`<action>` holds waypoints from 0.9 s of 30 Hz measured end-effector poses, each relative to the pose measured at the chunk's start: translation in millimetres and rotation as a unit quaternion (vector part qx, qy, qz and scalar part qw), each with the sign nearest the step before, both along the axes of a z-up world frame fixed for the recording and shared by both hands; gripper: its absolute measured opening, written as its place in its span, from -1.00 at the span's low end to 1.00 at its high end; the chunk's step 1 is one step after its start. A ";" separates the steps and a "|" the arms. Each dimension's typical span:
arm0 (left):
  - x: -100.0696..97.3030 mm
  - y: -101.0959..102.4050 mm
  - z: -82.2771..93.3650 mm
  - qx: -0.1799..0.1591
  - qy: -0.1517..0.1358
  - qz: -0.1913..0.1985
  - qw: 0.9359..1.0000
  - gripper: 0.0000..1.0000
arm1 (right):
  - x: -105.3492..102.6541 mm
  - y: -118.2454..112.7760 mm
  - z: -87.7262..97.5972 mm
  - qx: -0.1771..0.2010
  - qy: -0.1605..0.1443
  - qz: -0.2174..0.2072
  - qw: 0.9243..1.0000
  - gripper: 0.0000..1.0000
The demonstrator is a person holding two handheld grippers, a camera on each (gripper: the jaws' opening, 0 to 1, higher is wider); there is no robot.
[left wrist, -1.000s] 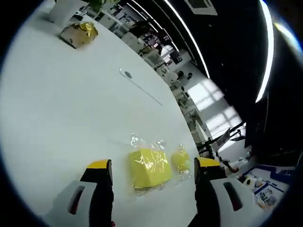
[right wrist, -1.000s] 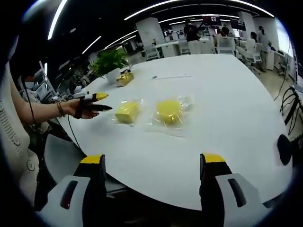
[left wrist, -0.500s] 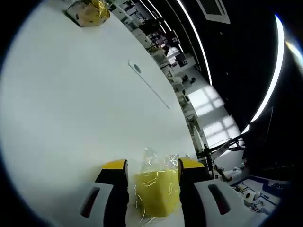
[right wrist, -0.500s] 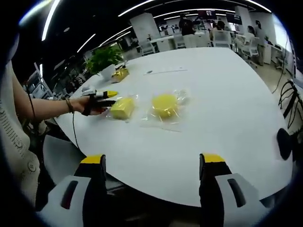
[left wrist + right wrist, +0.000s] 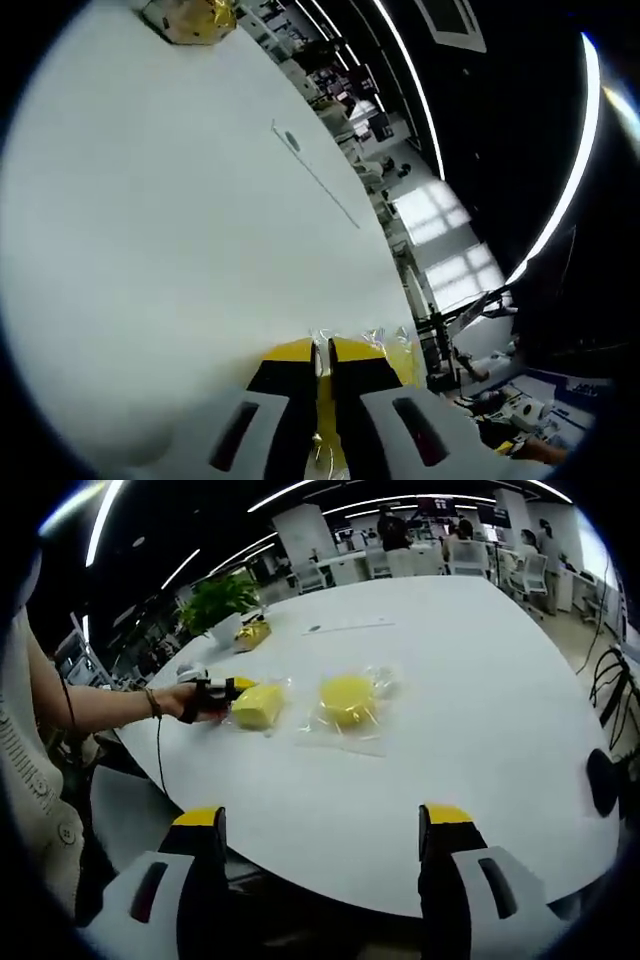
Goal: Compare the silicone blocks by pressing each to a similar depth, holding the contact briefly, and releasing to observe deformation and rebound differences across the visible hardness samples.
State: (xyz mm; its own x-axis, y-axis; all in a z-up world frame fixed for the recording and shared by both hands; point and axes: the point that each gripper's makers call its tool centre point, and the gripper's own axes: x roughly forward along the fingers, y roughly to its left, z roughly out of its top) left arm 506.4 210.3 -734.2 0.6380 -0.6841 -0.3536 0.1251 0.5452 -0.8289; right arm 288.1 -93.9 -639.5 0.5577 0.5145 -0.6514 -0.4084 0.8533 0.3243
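The silicone blocks lay on the white table [image 5: 480,680], each wrapped in clear plastic. The left block [image 5: 257,706], a yellow squarish piece, sat near the table's near-left edge, and the round block [image 5: 347,699] sat just beside it toward the middle. In the right gripper view the left gripper [image 5: 232,687] met the left block's side, its yellow tips against the plastic. In the left gripper view that gripper's jaws stood almost together, only a thin strip of yellow and crinkled plastic [image 5: 322,352] showing between them, so they were pinched on the left block.

The person's left hand [image 5: 196,698] wrapped the gripper's handle, with the forearm reaching in level from the left, a bracelet at the wrist.

The right gripper [image 5: 322,825] hung well back from both blocks, off the table's near edge, its jaws spread wide with nothing between them.

Farther across the table lay a gold-wrapped packet [image 5: 252,634], a potted plant [image 5: 222,605] and a thin line-like object [image 5: 350,627]. No writing was legible on the blocks or wrappers.
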 end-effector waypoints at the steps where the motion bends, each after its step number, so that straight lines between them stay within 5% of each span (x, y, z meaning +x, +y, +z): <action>1: -0.1 -0.9 2.1 0.002 -0.005 -0.002 1.000 -1.00 | 0.7 0.3 0.1 0.001 -0.001 -0.001 1.000 0.46; 10: 2.4 -1.1 18.6 0.066 -0.044 -0.017 0.997 -1.00 | 2.1 2.7 1.4 0.003 -0.007 0.000 1.000 0.45; 17: -2.8 -8.4 43.3 0.149 -0.087 -0.043 0.984 -1.00 | 3.8 7.1 7.5 0.009 -0.022 0.005 1.000 0.44; 27: -14.2 -39.8 93.2 0.161 -0.130 -0.069 0.976 -1.00 | 1.6 5.7 20.5 0.024 -0.054 0.004 0.998 0.44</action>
